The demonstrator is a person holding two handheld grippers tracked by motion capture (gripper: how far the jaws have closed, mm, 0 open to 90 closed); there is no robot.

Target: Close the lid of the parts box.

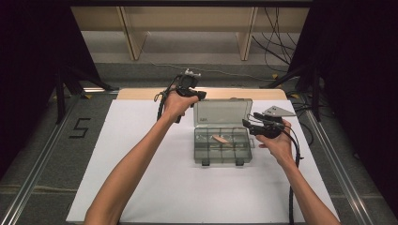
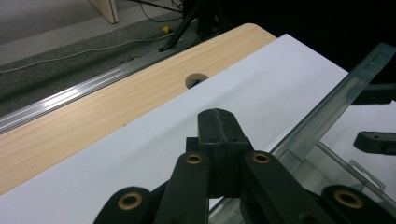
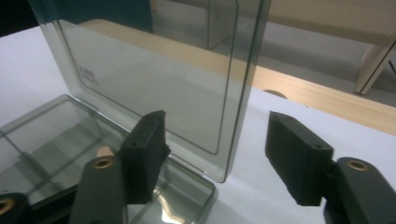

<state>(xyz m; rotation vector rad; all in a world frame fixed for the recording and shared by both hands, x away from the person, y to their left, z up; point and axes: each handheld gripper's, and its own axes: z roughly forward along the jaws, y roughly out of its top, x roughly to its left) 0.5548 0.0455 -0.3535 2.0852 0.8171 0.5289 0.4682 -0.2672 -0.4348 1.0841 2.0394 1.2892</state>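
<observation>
A clear plastic compartment box [image 1: 206, 152] lies open mid-table, and its lid [image 1: 223, 112] stands upright at the back. A small tan oblong piece [image 1: 221, 139] rests in one middle compartment. My left gripper [image 1: 202, 95] is at the lid's top left corner. In the left gripper view its jaws [image 2: 219, 135] are pressed together with nothing visible between them, and the lid's edge [image 2: 327, 107] runs just beside them. My right gripper [image 1: 247, 125] hovers at the lid's right side. It is open [image 3: 215, 135] and straddles the lid's right edge [image 3: 243, 93] without touching it.
A white sheet [image 1: 141, 154] covers the table, with a wooden strip [image 1: 141, 93] along the far edge and a round hole [image 2: 196, 80] in it. Metal rails [image 1: 42, 154] flank both sides. Wooden shelf legs [image 1: 133, 42] and cables [image 1: 277, 42] lie beyond.
</observation>
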